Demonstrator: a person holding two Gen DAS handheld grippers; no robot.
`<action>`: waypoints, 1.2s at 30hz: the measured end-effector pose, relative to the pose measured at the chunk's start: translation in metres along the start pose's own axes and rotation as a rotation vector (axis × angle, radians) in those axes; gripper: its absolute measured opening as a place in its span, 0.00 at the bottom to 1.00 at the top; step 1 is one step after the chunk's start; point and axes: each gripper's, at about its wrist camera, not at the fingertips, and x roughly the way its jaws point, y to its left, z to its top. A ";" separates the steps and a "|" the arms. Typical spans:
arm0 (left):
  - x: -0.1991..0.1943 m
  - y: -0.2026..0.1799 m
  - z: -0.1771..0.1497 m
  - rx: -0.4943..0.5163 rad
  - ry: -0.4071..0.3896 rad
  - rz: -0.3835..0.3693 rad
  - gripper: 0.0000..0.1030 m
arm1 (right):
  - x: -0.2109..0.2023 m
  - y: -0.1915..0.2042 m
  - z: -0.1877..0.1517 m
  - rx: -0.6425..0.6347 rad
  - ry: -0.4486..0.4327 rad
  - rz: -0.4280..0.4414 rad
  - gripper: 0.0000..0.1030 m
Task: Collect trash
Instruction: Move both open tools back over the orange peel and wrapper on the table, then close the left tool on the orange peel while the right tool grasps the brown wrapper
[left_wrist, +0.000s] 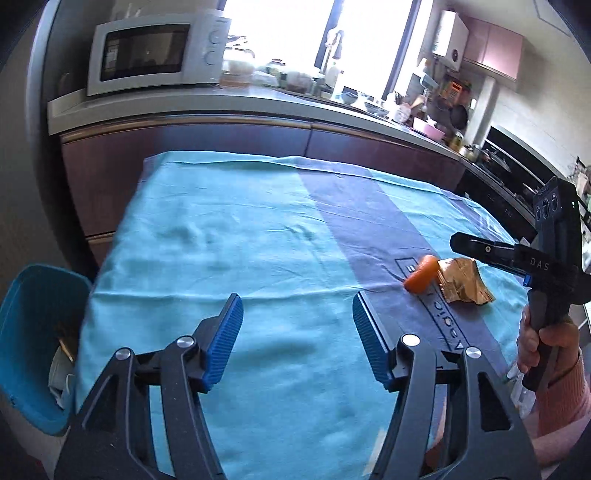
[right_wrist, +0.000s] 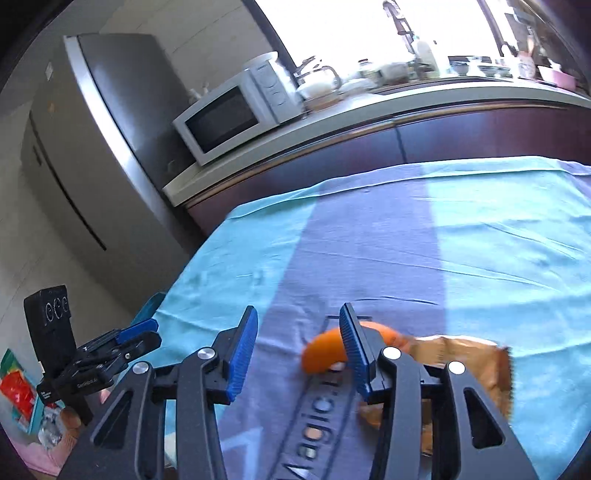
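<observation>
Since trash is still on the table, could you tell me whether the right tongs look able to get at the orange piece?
Probably yes. The right tongs stand open and empty, the orange piece lies just ahead beside the gold wrapper, and nothing blocks the way.

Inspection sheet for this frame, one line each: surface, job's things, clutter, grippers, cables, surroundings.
Surface: table under a teal and purple cloth, wrinkled, with printed lettering.
Job's things: orange piece touching a crumpled gold wrapper; blue bin at the table's edge, trash already inside.
Clutter: nothing else seen on the cloth.
Grippers: left gripper open, nothing between its pads; right gripper open, empty, the orange piece just beyond one finger.
Cables: nothing seen.
Surroundings: microwave, crowded counter, fridge, bright window.
</observation>
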 end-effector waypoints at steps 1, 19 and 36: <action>0.007 -0.010 0.001 0.020 0.012 -0.014 0.60 | -0.003 -0.012 0.002 0.019 -0.013 -0.023 0.43; 0.098 -0.116 0.024 0.220 0.172 -0.118 0.62 | -0.028 -0.101 -0.032 0.196 0.003 -0.125 0.57; 0.120 -0.126 0.025 0.233 0.236 -0.122 0.27 | -0.014 -0.094 -0.027 0.155 0.034 -0.068 0.33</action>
